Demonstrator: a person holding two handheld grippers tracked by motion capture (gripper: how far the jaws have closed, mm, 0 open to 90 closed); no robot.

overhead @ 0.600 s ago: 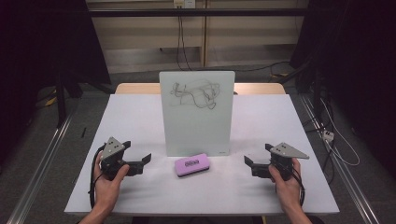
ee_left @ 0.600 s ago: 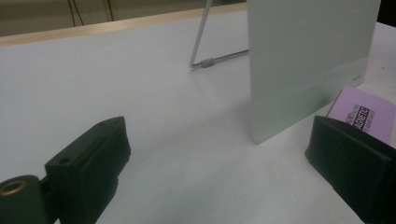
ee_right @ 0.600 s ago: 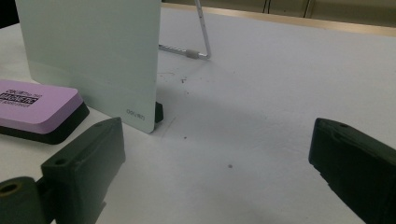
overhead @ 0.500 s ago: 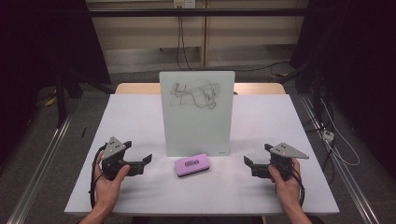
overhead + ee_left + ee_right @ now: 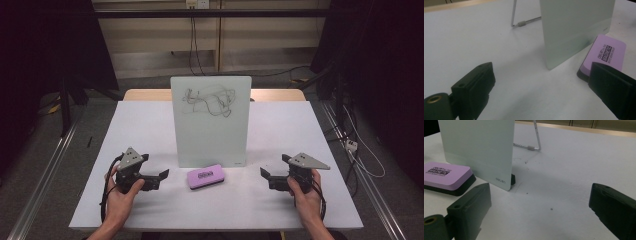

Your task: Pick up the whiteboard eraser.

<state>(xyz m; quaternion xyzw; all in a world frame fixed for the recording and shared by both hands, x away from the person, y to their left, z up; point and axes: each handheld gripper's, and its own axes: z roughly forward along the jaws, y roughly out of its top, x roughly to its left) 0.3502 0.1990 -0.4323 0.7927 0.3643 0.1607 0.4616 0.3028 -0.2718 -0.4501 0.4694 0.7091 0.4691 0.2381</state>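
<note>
Eraser, pale purple, rounded-rectangular block with a black felt base and a printed label (image 5: pixel 205 177): lies flat on the white tabletop (image 5: pixel 150 125), near the front edge, just in front of the lower edge of the upright frosted-white drawing board (image 5: pixel 210 121). Board stands mid-tabletop on a wire prop (image 5: pixel 524 23); black scribble marks sit in its upper part (image 5: pixel 207 101).

Left claw (image 5: pixel 159 176): open, empty, resting low at the front left, jaws aimed at the eraser, near it but apart. Right claw (image 5: pixel 266 176): open, empty, front right, a little farther from the eraser, also aimed inward.

Judged step: pick up the eraser to wipe the scribble. To do it well, the nearer left claw should come in low and square, straddle the block across its short side, and close on the purple body above the felt, keeping clear of the board's bottom edge so the board is not nudged off its prop. The other claw could steady the board's edge during wiping.

Hard to make out: the label reads partly "MAGNETIC"; the smaller print is blurred. The left gripper view has the eraser's near end covered by a jaw. Board's rear foot is partly hidden, so its stability is uncertain.
</note>
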